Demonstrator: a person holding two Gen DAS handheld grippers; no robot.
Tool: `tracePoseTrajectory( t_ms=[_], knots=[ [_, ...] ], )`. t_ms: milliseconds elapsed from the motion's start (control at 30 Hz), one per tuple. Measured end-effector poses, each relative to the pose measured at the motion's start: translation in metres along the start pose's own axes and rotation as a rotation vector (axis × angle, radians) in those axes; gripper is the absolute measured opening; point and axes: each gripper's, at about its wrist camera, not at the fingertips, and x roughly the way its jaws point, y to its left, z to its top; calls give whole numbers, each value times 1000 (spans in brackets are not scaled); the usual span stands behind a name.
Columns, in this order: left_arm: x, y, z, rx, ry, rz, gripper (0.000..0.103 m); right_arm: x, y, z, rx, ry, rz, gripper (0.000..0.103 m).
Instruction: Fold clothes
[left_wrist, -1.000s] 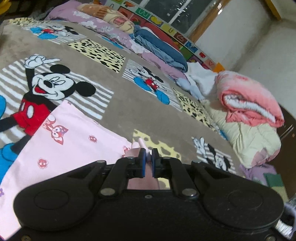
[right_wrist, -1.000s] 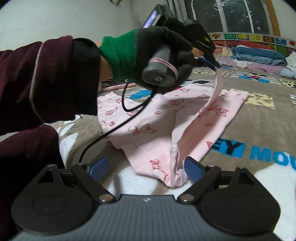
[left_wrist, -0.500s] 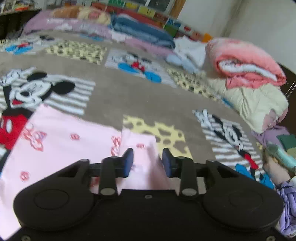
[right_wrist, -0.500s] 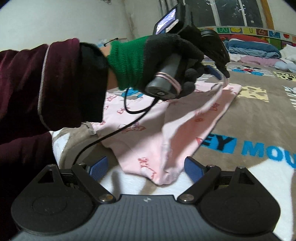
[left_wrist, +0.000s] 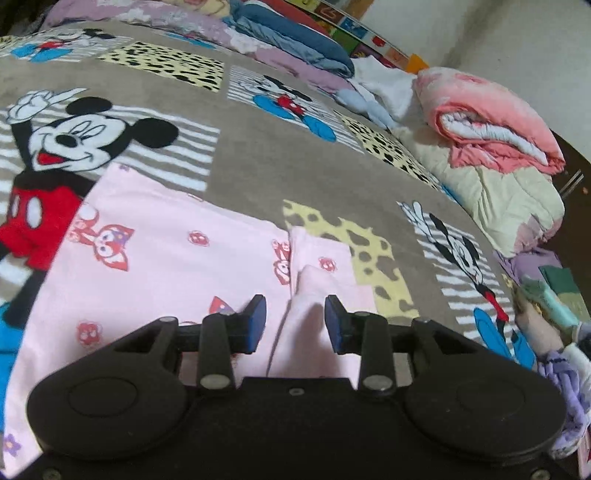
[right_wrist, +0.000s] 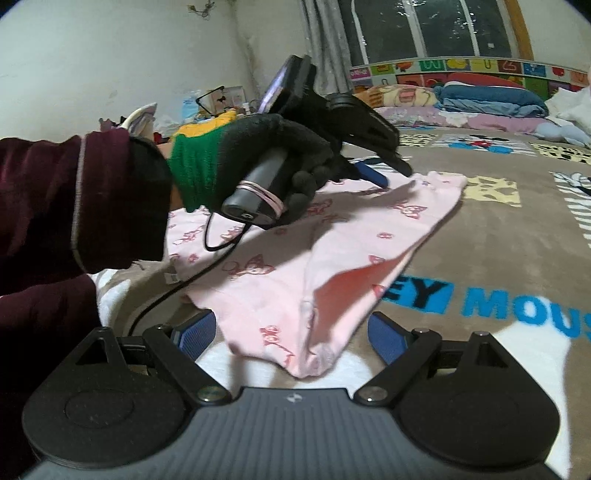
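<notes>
Black left gripper (left_wrist: 291, 323): jaws apart, gripping nothing, a raised fold of cloth between them.
Right gripper (right_wrist: 290, 338): jaws wide, empty, at the garment's near end.
Pink garment (right_wrist: 295, 266): flat on the cartoon blanket (left_wrist: 266, 166), one layer lying over another.
Progress: partly folded, I judge; further folds left.

Home bedroom: cartoon-mouse blanket (left_wrist: 258, 177) on bed, folded quilts (left_wrist: 495, 133), curtained window (right_wrist: 424, 29).
</notes>
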Motion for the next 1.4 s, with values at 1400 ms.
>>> tracePoseTrajectory(
  t_ms=[1400],
  knots=[
    [-92,-24,-66,319,-89,25,18,-16,22,9,-167,-74,-128,89]
  ],
)
